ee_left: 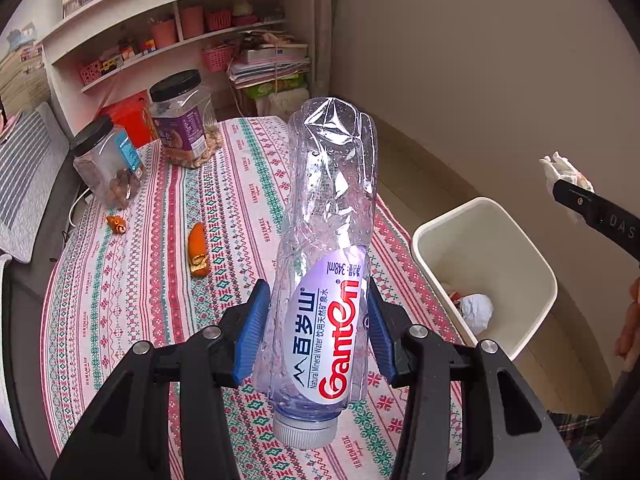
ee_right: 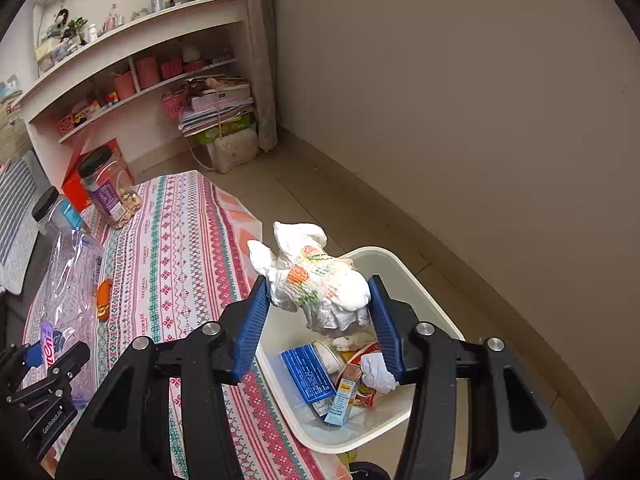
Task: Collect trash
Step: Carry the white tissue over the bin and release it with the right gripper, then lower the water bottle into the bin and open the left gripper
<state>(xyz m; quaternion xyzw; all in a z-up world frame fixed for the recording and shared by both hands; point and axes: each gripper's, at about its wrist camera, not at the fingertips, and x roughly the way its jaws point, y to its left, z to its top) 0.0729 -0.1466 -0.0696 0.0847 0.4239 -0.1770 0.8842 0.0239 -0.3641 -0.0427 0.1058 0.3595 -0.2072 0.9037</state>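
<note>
My left gripper is shut on a crushed clear Ganten water bottle, cap toward the camera, held above the patterned tablecloth. My right gripper is shut on a crumpled white printed tissue, held over the white trash bin. The bin holds a blue carton, wrappers and a paper wad. In the left wrist view the bin stands right of the table, and the right gripper's finger with the tissue is above it. Two orange peel pieces lie on the cloth.
Two black-lidded clear snack jars stand at the table's far left. A red box sits behind them. White shelves and a paper stack line the far wall. A striped cushion is at left.
</note>
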